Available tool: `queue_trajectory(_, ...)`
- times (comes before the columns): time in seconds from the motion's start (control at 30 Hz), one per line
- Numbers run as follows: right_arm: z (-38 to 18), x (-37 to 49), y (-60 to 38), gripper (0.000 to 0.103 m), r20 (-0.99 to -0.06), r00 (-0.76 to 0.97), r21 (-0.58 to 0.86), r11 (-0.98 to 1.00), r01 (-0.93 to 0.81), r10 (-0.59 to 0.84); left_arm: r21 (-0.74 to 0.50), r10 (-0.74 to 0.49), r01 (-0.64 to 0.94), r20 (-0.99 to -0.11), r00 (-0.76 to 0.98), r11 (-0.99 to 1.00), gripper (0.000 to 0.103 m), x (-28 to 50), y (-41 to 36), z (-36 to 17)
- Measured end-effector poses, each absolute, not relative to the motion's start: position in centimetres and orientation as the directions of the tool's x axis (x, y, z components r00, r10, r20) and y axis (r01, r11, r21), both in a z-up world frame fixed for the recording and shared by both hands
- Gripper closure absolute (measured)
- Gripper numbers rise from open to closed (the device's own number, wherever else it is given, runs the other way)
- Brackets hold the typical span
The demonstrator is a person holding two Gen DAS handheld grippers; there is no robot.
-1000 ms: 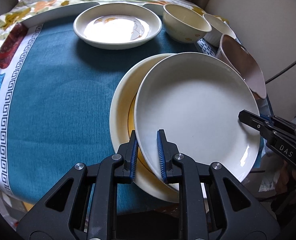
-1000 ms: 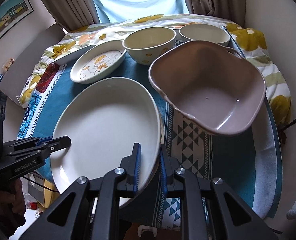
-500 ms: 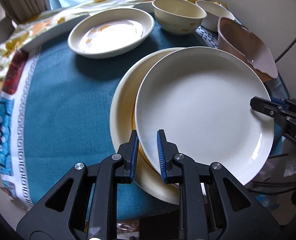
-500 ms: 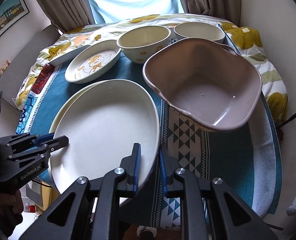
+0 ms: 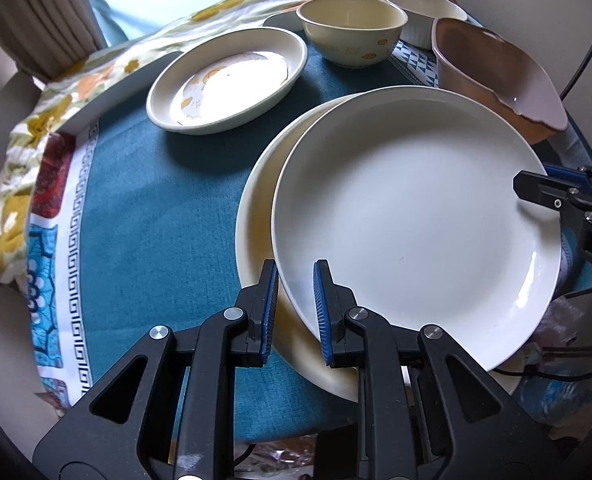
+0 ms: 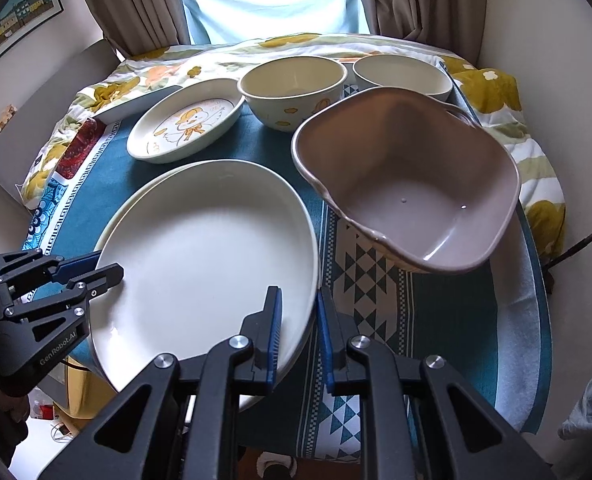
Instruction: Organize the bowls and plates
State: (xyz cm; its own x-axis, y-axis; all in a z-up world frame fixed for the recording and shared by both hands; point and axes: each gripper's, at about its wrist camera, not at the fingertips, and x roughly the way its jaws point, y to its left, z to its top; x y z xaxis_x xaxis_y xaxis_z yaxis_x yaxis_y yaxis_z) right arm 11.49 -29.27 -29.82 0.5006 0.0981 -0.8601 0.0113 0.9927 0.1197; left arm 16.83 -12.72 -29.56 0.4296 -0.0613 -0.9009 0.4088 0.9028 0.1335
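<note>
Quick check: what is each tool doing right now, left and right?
Left tool: closed on the near rim of the white plate.
Right tool: closed on the same plate's opposite rim.

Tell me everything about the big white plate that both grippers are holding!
The big white plate is round, plain and glossy, like glazed ceramic, with a shallow raised rim and nothing on it. The left hand-held gripper is shut on its near edge and the right hand-held gripper is shut on the opposite edge. It sits off-centre over a cream plate on the teal cloth, beside a brown bowl.
</note>
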Motion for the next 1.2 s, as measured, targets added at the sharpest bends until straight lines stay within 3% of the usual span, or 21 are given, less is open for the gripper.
queue_trajectory(0.17, -29.8, 11.3, -28.9, 0.087, -0.861, 0.5, 0.111, 0.994, 0.007, 0.092, 0.233, 0.002, 0.421, -0.877, 0.481, 0.876, 0.087, 16.2, -13.4, -29.3)
queue_trajectory(0.6, -29.7, 11.1, -28.6, 0.087, -0.861, 0.5, 0.111, 0.994, 0.005, 0.094, 0.227, 0.006, 0.398, -0.874, 0.486, 0.889, 0.087, 16.2, -13.0, -29.0)
queue_trajectory(0.87, -29.3, 10.9, -28.8, 0.087, -0.861, 0.498, 0.123, 0.992, 0.011, 0.101, 0.177, -0.025, 0.385, -0.885, 0.465, 0.906, 0.087, 16.1, -12.5, -28.6)
queue_trajectory(1.1, -24.7, 10.7, -29.4, 0.087, -0.807, 0.562, 0.2, 0.979, -0.029, 0.182, 0.088, -0.088, 0.316, -0.861, 0.501, 0.945, 0.087, 15.6, -10.6, -23.2)
queue_trajectory(1.17, -22.3, 11.5, -29.2, 0.087, -0.771, 0.577, 0.279, 0.957, -0.075, 0.27, 0.052, -0.115, 0.289, -0.838, 0.533, 0.956, 0.072, 15.6, -9.5, -20.6)
queue_trajectory(1.2, -22.3, 11.5, -29.2, 0.084, -0.771, 0.577, 0.279, 0.957, -0.075, 0.27, 0.04, -0.125, 0.28, -0.829, 0.545, 0.959, 0.037, 15.6, -9.0, -19.6)
